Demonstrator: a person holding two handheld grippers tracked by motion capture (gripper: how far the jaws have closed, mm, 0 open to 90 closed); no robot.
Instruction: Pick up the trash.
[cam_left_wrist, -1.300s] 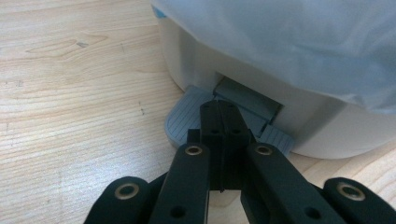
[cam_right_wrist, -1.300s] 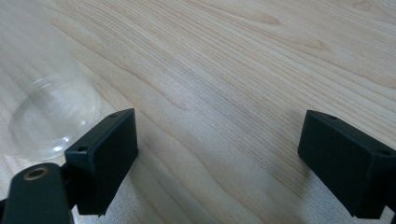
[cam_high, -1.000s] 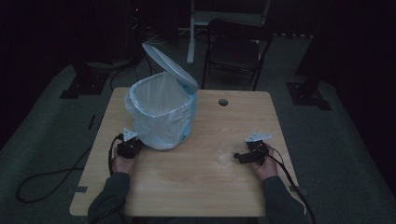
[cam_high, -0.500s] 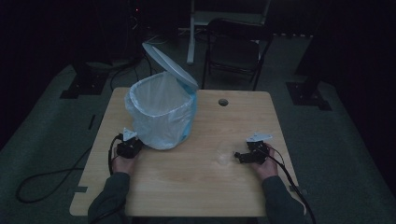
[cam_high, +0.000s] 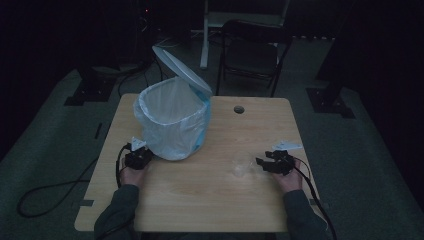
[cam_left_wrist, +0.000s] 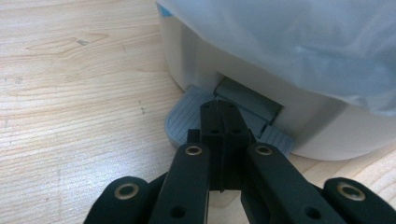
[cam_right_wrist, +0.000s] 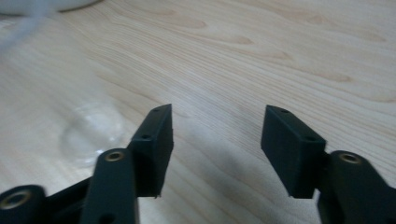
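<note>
A white pedal bin (cam_high: 172, 125) with a clear liner stands at the table's left, its lid (cam_high: 182, 70) raised. My left gripper (cam_high: 142, 155) is shut, and its tips (cam_left_wrist: 219, 109) rest on the bin's grey pedal (cam_left_wrist: 184, 121) below the white wall (cam_left_wrist: 299, 126). A crumpled clear plastic piece (cam_high: 243, 165) lies right of centre. My right gripper (cam_high: 261, 163) sits just right of it. Its jaws (cam_right_wrist: 217, 116) have just been closing and stand apart with nothing between them. The clear piece (cam_right_wrist: 88, 135) lies blurred to their left.
The wooden table (cam_high: 210, 200) has a round cable hole (cam_high: 239, 109) near its far edge. A folding chair (cam_high: 252, 50) stands behind the table. A cable (cam_high: 45, 192) trails off the left side to the floor.
The right hand has lifted slightly beside the clear piece. The left gripper, the bin and its raised lid stay as they were.
</note>
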